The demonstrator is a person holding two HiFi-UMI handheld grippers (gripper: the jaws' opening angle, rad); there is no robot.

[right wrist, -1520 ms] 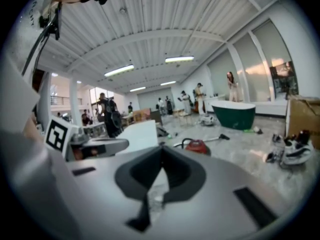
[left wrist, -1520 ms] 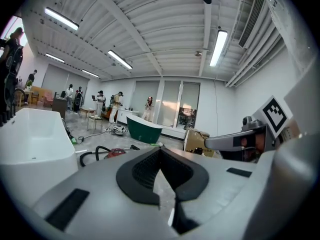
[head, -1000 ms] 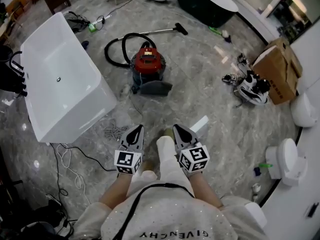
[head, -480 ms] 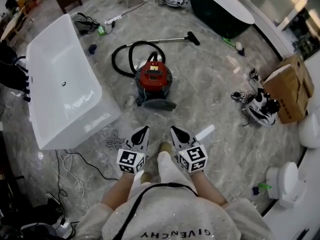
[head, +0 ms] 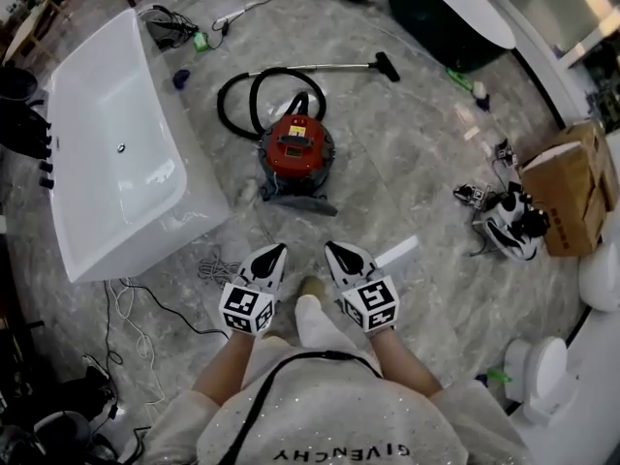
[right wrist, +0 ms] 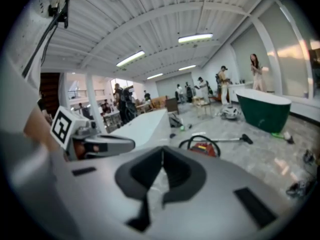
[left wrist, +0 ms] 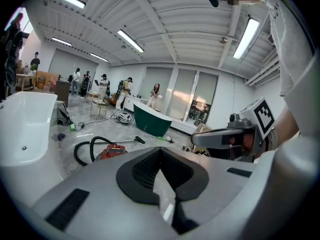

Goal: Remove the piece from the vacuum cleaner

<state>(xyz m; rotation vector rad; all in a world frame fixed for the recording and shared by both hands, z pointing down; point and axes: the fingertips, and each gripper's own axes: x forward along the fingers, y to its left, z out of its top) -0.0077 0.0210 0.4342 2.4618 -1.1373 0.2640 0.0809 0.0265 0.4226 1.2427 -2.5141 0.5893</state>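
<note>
The red vacuum cleaner (head: 295, 146) stands on the marble floor ahead of me, with its grey base at the near side. Its black hose (head: 240, 95) loops behind it, and the metal wand ends in a black floor nozzle (head: 386, 66). My left gripper (head: 274, 252) and right gripper (head: 332, 250) are held side by side in front of my body, well short of the vacuum. Both are shut with nothing between the jaws. The vacuum (left wrist: 113, 151) shows over the closed left gripper (left wrist: 160, 151), and the vacuum (right wrist: 204, 148) also lies beyond the closed right gripper (right wrist: 162, 153).
A white bathtub (head: 116, 153) stands to the left, a dark green tub (head: 455, 8) at the far right. Loose cables (head: 218, 260) and a white strip (head: 397, 253) lie near my feet. A cardboard box (head: 562, 177), a second machine (head: 513, 223) and toilets (head: 542, 366) line the right side.
The view has shifted forward and the vacuum sits a little closer and more central. Both grippers stay shut and side by side.
</note>
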